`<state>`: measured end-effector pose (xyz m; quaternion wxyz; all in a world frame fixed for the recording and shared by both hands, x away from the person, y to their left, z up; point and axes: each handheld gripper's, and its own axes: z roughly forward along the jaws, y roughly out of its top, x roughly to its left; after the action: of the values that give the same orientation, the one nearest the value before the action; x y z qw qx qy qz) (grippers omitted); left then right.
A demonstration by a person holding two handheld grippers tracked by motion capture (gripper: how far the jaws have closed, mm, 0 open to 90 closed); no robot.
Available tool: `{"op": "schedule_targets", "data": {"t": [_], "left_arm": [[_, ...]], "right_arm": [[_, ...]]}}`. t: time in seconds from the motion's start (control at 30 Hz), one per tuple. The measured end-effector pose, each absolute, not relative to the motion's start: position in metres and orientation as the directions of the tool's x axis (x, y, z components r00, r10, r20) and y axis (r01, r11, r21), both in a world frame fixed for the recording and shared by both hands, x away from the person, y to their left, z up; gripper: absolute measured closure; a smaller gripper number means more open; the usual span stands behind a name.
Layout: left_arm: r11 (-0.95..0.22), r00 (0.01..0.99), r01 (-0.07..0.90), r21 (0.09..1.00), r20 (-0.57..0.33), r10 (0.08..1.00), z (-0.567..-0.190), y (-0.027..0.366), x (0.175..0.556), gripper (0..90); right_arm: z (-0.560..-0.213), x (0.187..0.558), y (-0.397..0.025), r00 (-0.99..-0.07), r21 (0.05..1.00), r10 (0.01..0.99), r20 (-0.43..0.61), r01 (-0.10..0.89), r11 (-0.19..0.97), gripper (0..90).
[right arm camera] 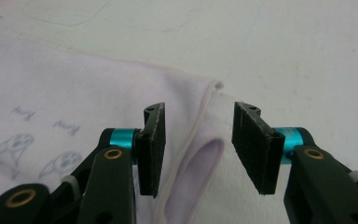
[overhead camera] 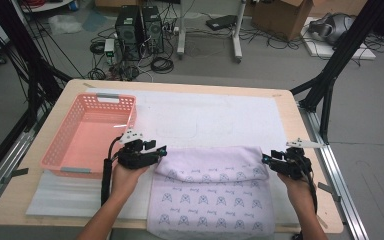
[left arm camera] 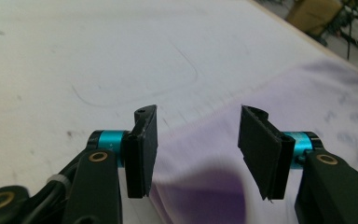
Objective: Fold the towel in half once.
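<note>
— Where did the towel lie, and what were your tongs doing?

— The lilac towel (overhead camera: 212,192) lay folded near the front edge of the tabletop (overhead camera: 290,107), its lower hem hanging past that edge and cut off by the frame. My left tongs (overhead camera: 162,150) sat at the towel's far left corner, jaws well apart, holding nothing. In the left gripper view the cloth (left arm camera: 261,121) ran between and under the jaws, but it was blurred and a dark shadow hid the fold beneath them.

— And the right?

— My right tongs (overhead camera: 264,159) stood at the far right corner, also spread wide and empty. In the right gripper view the corner (right arm camera: 212,88) and a loop of the folded hem lay in the gap; whether the pads (right arm camera: 151,149) touched the fabric, I could not tell.

— Anything else nearby?

— A pink basket (overhead camera: 87,132) at the left edge of the tabletop, just beside my left hand (overhead camera: 125,177). My hand hid part of its near rim.
</note>
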<state>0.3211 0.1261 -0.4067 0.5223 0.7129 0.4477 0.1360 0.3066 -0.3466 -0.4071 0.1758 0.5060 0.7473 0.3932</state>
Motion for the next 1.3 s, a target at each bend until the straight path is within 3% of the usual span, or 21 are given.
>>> {"op": "schedule_targets", "data": {"t": [0.17,0.3,0.33,0.4,0.43,0.5,0.53,0.6,1.0,1.3], "left_arm": [[-0.120,0.546,0.540,0.833,-0.238,0.803,-0.414,0.117,0.333,47.1],[-0.161,0.535,0.569,0.806,-0.215,0.817,-0.429,0.112,0.344,41.0],[-0.168,0.530,0.583,0.795,-0.215,0.820,-0.432,0.110,0.346,39.5],[-0.197,0.545,0.594,0.780,-0.210,0.811,-0.436,0.109,0.346,40.5],[-0.212,0.552,0.596,0.774,-0.203,0.809,-0.438,0.109,0.345,46.5],[-0.246,0.577,0.583,0.775,-0.181,0.797,-0.439,0.110,0.340,76.7],[-0.252,0.582,0.579,0.776,-0.176,0.794,-0.438,0.110,0.338,82.7],[-0.217,0.583,0.547,0.808,-0.182,0.792,-0.433,0.112,0.331,84.2],[-0.129,0.659,0.465,0.876,-0.245,0.711,-0.415,0.125,0.277,83.9],[-0.117,0.675,0.447,0.887,-0.249,0.694,-0.424,0.130,0.233,83.7]], "right_arm": [[-0.408,0.330,-0.333,-0.437,0.739,0.891,0.124,0.640,0.211,51.7],[-0.416,0.341,-0.324,-0.430,0.698,0.897,0.102,0.674,0.243,52.3],[-0.417,0.342,-0.324,-0.430,0.691,0.898,0.096,0.678,0.251,54.8],[-0.419,0.343,-0.327,-0.434,0.677,0.895,0.105,0.690,0.255,69.2],[-0.419,0.342,-0.328,-0.443,0.679,0.891,0.102,0.686,0.263,78.9],[-0.419,0.339,-0.332,-0.459,0.688,0.881,0.113,0.675,0.264,86.8],[-0.418,0.337,-0.333,-0.460,0.694,0.880,0.115,0.671,0.260,87.0],[-0.416,0.330,-0.337,-0.465,0.715,0.877,0.122,0.654,0.247,87.2],[-0.403,0.263,-0.345,-0.499,0.818,0.859,0.111,0.537,0.206,87.1],[-0.415,0.216,-0.349,-0.490,0.820,0.863,0.126,0.540,0.188,87.1]]}}
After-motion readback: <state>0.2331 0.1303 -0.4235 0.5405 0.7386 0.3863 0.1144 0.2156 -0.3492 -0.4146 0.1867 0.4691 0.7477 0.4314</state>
